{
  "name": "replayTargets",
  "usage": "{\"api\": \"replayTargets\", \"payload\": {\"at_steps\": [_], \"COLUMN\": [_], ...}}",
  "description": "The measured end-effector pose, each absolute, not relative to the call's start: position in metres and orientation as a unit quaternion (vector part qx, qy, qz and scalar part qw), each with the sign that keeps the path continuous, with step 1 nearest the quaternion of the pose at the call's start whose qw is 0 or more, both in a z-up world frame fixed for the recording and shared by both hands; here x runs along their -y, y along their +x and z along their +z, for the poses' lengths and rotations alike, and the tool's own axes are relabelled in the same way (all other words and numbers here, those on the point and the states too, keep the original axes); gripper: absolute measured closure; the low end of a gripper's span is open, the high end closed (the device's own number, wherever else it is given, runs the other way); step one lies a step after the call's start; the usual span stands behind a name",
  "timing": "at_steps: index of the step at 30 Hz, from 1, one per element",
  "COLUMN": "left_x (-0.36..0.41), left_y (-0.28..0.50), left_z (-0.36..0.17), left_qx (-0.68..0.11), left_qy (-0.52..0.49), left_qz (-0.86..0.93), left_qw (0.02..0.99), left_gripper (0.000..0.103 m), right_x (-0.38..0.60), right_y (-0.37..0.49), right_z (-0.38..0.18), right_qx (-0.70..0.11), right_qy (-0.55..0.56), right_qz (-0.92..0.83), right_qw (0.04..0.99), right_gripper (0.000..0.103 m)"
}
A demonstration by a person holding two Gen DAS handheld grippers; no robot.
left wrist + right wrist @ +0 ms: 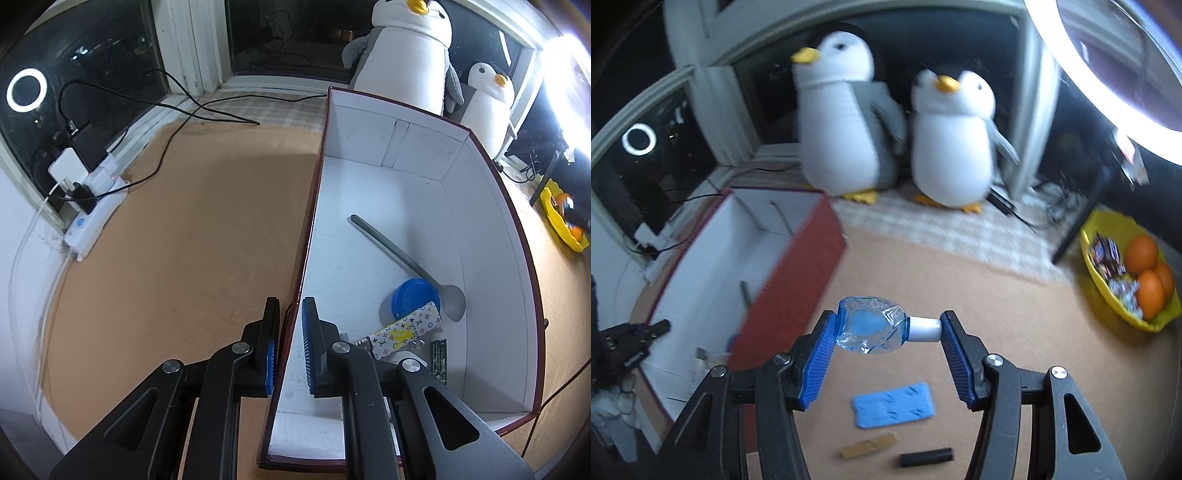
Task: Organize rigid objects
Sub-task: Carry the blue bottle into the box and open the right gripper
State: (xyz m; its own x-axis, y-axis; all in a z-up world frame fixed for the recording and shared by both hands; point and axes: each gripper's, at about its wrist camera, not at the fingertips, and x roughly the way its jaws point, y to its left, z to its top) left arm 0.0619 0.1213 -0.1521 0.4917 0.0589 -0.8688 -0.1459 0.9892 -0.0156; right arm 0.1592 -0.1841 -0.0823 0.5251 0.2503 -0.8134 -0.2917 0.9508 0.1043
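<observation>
Clearance, reckoned from the box point(388, 229). Its top is open; I see bare white floor through the far half. The near right corner is crowded: spoon point(402, 258), blue lid point(413, 297), patterned pouch point(406, 330). My left gripper point(290, 343) is clamped on the near left wall, blocking that edge. Left of the box, bare brown mat point(184, 229), free up to the power strip point(96, 206) and its cables. Right of the box, open mat carrying a blue pad point(894, 408), clothespin point(868, 445) and black cylinder point(925, 458). Behind the box, two plush penguins point(846, 122); far right, a yellow bowl point(1100, 291).
</observation>
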Motion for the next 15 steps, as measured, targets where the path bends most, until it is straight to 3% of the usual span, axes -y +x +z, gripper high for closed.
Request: {"api": "replayTargets", "payload": {"at_steps": [9, 15], "left_x": [-0.127, -0.130], "left_y": [0.058, 0.057], "left_z": [-0.154, -0.157], "left_qx": [-0.494, -0.495], "left_qy": [-0.061, -0.068], "left_qz": [0.042, 0.032], "left_qw": [0.866, 0.866], "left_gripper": [0.093, 0.093], "right_x": [0.090, 0.046], "right_y": [0.149, 0.148], "right_z": [-0.056, -0.071], "right_qx": [-0.433, -0.441], "right_qy": [-0.081, -0.118], "right_qz": [0.231, 0.252], "right_qw": [0.867, 0.853], "right_gripper": [0.050, 0.050]}}
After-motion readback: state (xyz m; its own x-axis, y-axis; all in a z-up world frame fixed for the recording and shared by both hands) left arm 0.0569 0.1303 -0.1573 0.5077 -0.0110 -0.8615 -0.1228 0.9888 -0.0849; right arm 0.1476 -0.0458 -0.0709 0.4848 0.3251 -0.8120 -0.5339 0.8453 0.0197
